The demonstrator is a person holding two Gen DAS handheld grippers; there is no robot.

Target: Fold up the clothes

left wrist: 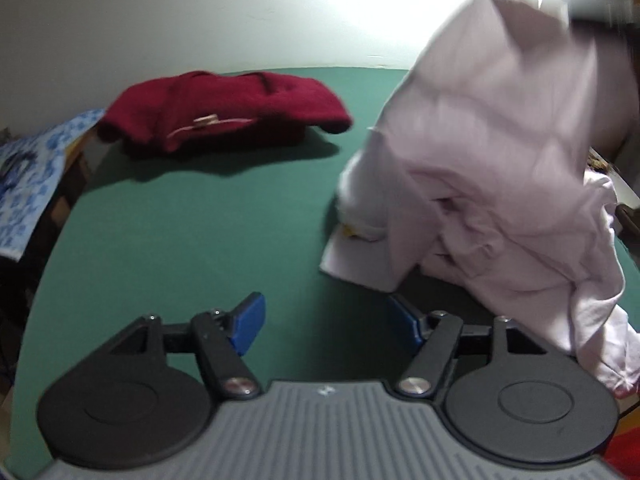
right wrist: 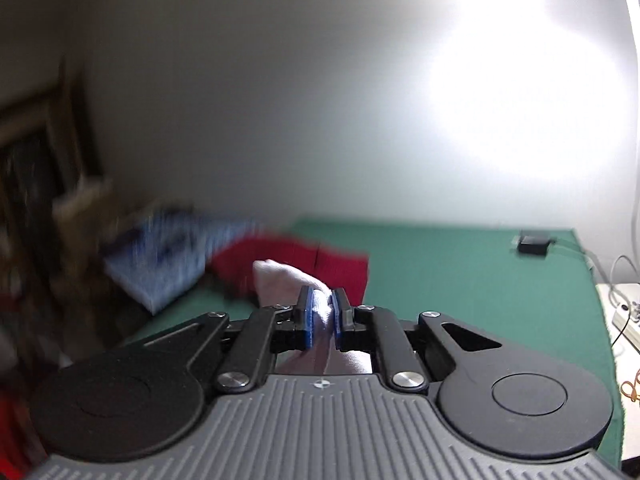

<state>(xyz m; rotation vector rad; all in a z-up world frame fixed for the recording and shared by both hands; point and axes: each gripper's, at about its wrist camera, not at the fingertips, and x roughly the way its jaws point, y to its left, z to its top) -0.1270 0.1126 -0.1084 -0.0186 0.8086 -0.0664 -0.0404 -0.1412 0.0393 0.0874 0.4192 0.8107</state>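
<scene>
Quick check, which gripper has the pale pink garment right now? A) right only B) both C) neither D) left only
A: in the right wrist view the right gripper is shut with the pale pink garment pinched between its blue pads, while the left gripper is open with only the green table between its fingers.

Bare green table [left wrist: 192, 220] lies between red garment [left wrist: 224, 114] and pale shirt [left wrist: 492, 168].

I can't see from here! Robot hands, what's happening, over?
Left gripper open, empty, low over green table. Right gripper shut on pale pink shirt, lifted, hem trailing on table. Folded red sweater behind, clear.
</scene>
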